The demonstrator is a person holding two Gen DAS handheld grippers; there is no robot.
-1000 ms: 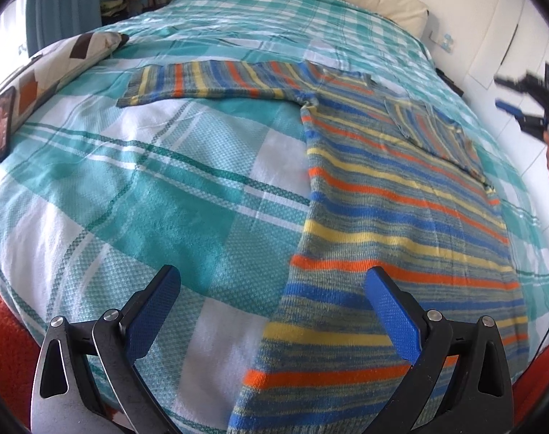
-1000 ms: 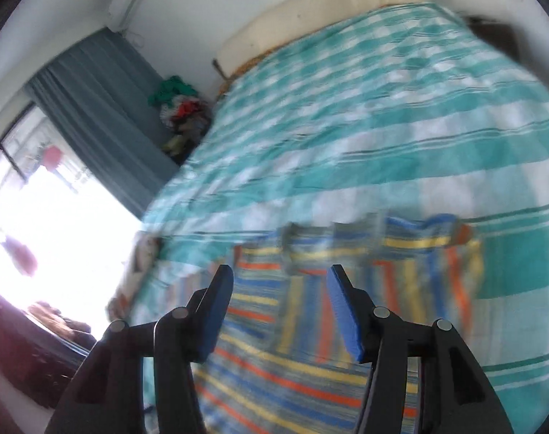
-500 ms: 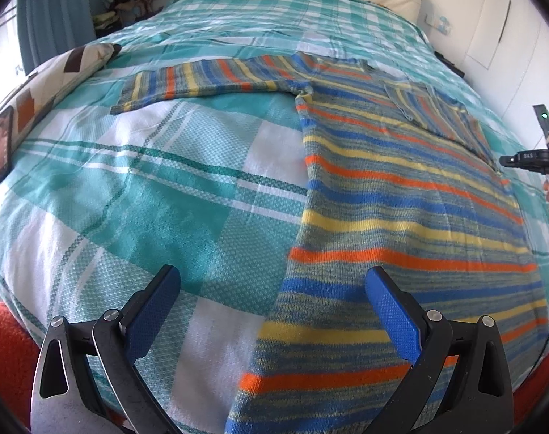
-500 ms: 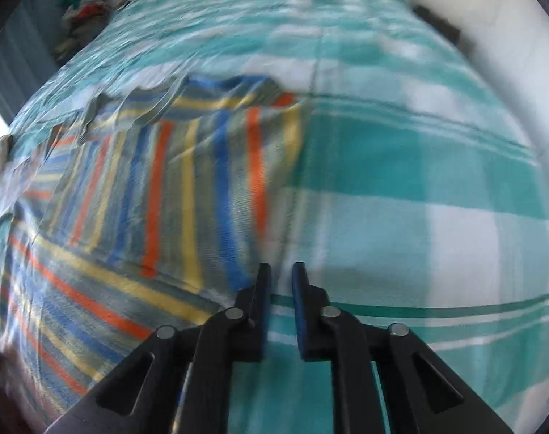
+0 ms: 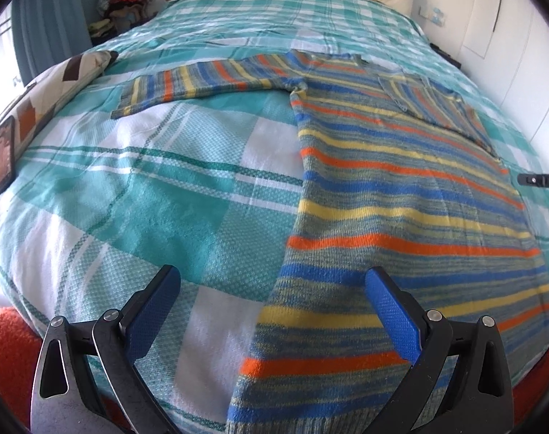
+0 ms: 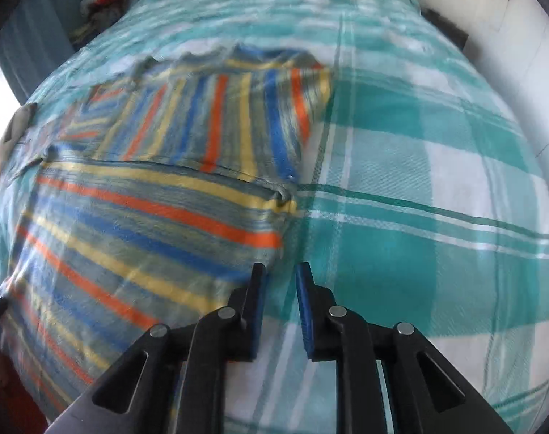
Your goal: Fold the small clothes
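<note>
With the striped sweater (image 5: 401,195) flat on the checked bedspread (image 5: 158,188) — one sleeve (image 6: 216,123) already folded in — I hold my left gripper (image 5: 272,289) wide open above the hem's near corner and my right gripper (image 6: 279,282) nearly closed, gripping nothing, beside the side edge — best pinch both layers squarely before lifting.

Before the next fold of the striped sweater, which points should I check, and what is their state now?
1. Striped sweater lies flat on the bed cover: ok.
2. One sleeve already folded over the body: ok.
3. Other sleeve still spread out sideways: not ok, fold pending.
4. Left gripper wide open, holding nothing: ok.
5. Right gripper beside the sweater's edge, narrow gap, no cloth between the fingers: ok.
6. Hem nearest the left gripper straight: cannot tell, partly out of view.
</note>
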